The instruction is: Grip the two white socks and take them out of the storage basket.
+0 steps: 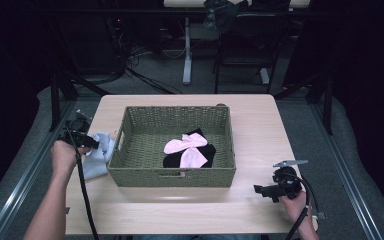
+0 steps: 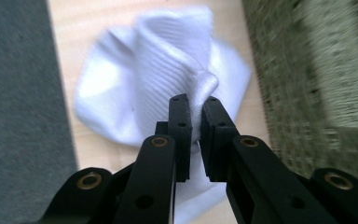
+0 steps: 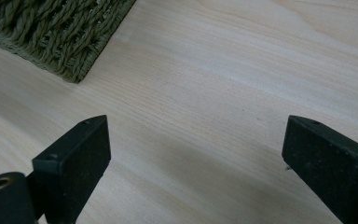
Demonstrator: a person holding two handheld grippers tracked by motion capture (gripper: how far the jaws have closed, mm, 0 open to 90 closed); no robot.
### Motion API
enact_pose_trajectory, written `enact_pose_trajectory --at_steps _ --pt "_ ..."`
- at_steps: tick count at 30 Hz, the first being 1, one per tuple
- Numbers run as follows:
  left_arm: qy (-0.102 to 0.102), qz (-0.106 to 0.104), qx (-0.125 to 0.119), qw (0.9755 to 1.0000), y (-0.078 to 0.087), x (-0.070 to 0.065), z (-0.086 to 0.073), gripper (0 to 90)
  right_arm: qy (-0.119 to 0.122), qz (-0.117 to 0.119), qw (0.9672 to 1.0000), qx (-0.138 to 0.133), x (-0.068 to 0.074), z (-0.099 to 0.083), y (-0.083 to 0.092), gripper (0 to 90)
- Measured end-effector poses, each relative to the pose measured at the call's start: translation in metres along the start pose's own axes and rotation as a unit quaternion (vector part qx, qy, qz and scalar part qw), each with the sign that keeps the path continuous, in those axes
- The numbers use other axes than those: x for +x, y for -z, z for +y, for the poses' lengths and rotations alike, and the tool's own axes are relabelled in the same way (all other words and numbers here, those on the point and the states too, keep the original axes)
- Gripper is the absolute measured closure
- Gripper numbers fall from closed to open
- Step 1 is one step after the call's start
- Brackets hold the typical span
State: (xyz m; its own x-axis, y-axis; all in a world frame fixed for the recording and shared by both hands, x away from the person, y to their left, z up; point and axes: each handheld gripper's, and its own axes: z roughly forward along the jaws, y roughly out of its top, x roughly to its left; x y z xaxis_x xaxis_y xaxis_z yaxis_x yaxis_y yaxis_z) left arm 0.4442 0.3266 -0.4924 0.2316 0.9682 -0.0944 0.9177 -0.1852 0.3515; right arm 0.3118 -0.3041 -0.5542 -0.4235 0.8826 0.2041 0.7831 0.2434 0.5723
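Note:
A pale blue-white cloth (image 1: 99, 157) lies on the table just left of the green woven basket (image 1: 130, 172). My left gripper (image 1: 91, 143) is shut on a fold of this cloth (image 2: 163, 79); the two black jaws pinch the fabric between them in the left gripper view (image 2: 194, 105). The cloth bunches up under the grip and rests on the wood. Inside the basket lie a pink piece (image 1: 187, 147) and a black piece (image 1: 205, 152) of fabric. My right gripper (image 1: 261, 190) rests on the table near the front right, jaws wide open (image 3: 196, 149) over bare wood.
The basket's corner (image 3: 60, 42) shows at the upper left of the right gripper view. The wooden table (image 1: 260, 130) ends close to the cloth on the left, with grey floor (image 2: 23, 116) beyond. Chairs and table legs stand behind the table.

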Motion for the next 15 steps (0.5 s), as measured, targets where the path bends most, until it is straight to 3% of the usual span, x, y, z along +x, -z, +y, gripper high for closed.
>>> enact_pose_trajectory --at_steps 2,3,7,8,9,11,15 --pt "0.009 -0.007 0.001 0.9999 -0.009 0.002 -0.003 81.1 0.0 0.0 1.0 -0.001 0.0 0.0 0.0 7.3" --pt "0.02 -0.021 -0.002 0.9996 -0.012 0.004 -0.005 77.9 0.0 0.0 1.0 0.0 0.0 0.0 0.0 7.3" --pt "0.036 -0.029 -0.026 0.9986 -0.004 0.007 -0.013 49.7 -0.001 -0.002 1.0 -0.001 -0.001 0.0 0.001 7.2" --pt "0.038 -0.022 -0.037 0.9984 0.002 0.007 -0.017 43.3 -0.001 -0.002 1.0 -0.002 -0.001 0.0 0.002 7.2" --pt "0.039 -0.014 -0.046 0.9981 0.007 0.006 -0.021 33.3 -0.001 -0.002 1.0 -0.002 -0.001 0.0 0.002 7.2" --pt "0.032 -0.009 -0.06 0.9977 0.017 0.004 -0.029 21.6 -0.001 -0.003 1.0 -0.002 0.0 0.0 0.002 7.2" --pt "0.019 -0.004 -0.081 0.9965 0.032 -0.004 -0.051 13.0 0.0 -0.001 1.0 -0.002 0.001 0.0 0.001 7.1"
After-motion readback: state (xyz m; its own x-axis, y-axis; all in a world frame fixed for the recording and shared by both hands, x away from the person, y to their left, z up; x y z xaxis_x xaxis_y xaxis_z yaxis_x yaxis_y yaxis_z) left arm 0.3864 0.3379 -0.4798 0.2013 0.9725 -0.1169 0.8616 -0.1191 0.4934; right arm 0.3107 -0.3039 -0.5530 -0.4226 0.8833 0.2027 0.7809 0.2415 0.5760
